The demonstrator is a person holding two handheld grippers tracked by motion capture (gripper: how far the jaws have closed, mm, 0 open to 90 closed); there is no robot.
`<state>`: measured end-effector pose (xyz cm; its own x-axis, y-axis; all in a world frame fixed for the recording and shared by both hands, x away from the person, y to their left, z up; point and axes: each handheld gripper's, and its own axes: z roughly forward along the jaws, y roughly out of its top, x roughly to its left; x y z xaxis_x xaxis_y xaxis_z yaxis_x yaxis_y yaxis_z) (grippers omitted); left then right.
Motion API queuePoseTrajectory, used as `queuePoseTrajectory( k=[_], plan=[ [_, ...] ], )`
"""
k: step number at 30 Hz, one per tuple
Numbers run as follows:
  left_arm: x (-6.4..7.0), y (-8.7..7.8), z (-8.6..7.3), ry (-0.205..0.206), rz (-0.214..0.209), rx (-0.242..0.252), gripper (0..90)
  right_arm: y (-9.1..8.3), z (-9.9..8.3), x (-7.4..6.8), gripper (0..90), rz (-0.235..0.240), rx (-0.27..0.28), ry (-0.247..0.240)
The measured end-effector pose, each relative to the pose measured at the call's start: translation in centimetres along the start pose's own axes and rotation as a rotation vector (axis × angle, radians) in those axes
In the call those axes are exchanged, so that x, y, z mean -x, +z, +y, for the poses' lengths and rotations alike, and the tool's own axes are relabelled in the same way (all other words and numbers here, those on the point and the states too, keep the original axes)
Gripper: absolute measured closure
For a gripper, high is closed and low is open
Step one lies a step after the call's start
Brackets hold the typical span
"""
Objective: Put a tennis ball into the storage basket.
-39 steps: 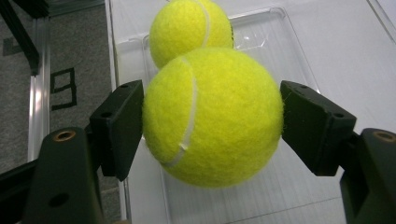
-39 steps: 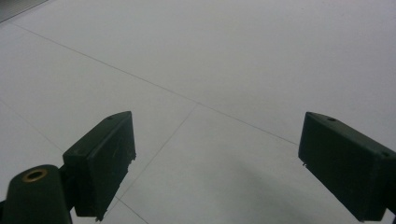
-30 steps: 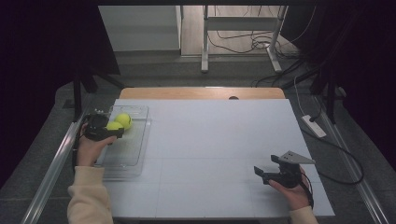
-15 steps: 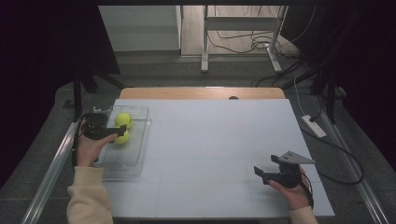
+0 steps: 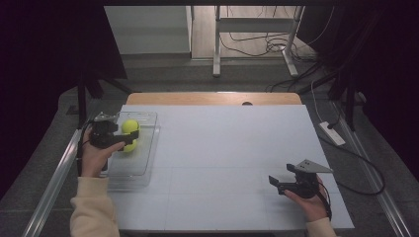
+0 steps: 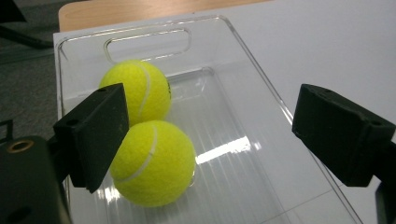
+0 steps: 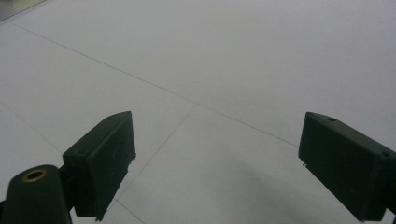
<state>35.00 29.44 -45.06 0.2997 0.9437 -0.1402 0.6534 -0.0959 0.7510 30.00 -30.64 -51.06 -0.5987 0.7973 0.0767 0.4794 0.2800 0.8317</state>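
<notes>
1. Tennis balls, two in number, lie inside the clear plastic tray (image 6: pixel 243 93) at the left side of the tabletop (image 5: pixel 222 148). The near ball (image 6: pixel 154 163) and the far ball (image 6: pixel 140 91) touch each other; the far one sits close to the tray's end wall with the cut-out handle.
2. From the high view, the same pair reads as one ball (image 5: pixel 130 127) towards the far end of the tray (image 5: pixel 141 163) and a second (image 5: pixel 129 146) just below it, partly covered by the gripper.
3. Left gripper (image 5: pixel 129 137): held in the person's left hand (image 5: pixel 94 155), positioned over the tray at the balls. Its fingers (image 6: pixel 95 135) stand wide apart and grip nothing. In the left gripper view, one finger stands in front of both balls on their left side; whether it touches them cannot be told. The other finger is well off to the right, over the tray's long edge.
4. Right gripper (image 5: pixel 276 181): held in the person's right hand (image 5: pixel 309 197) near the front right corner of the tabletop, well apart from the tray. Its fingers (image 7: pixel 100 161) are spread open and empty, with bare white surface crossed by thin seam lines between them.
</notes>
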Motion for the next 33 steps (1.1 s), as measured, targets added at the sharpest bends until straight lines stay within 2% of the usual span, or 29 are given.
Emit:
queuePoseTrajectory(
  k=[5,7,12,15,21,28,30,33],
  plan=[
    [0.3,-0.3,-0.1,0.012,-0.017,0.028,12.2,0.0,0.0,0.1,10.7,0.002,0.004,0.003],
    [0.5,-0.4,-0.2,0.013,-0.055,0.041,11.9,-0.1,0.0,0.2,10.8,0.005,0.007,0.006],
    [1.2,-0.5,-0.4,0.030,-0.073,0.035,11.4,0.0,0.0,0.4,10.8,0.010,0.007,0.010],
    [1.7,-0.7,-0.5,0.030,-0.102,0.045,10.9,0.0,0.0,0.5,10.8,0.020,0.009,0.009],
    [2.4,-0.9,-0.8,0.043,-0.099,0.041,10.9,0.1,0.1,0.7,10.9,0.029,0.014,0.010],
    [3.9,-0.5,-1.0,0.090,-0.097,0.034,10.6,0.0,0.2,0.7,11.1,0.029,0.015,0.003],
    [4.2,-0.6,-1.0,0.090,-0.104,0.039,10.7,-0.1,0.3,0.7,11.1,0.028,0.016,0.002],
    [5.0,-1.1,-1.0,0.111,-0.139,0.050,10.8,-0.3,0.2,0.7,11.1,0.022,0.017,0.006]
  ],
)
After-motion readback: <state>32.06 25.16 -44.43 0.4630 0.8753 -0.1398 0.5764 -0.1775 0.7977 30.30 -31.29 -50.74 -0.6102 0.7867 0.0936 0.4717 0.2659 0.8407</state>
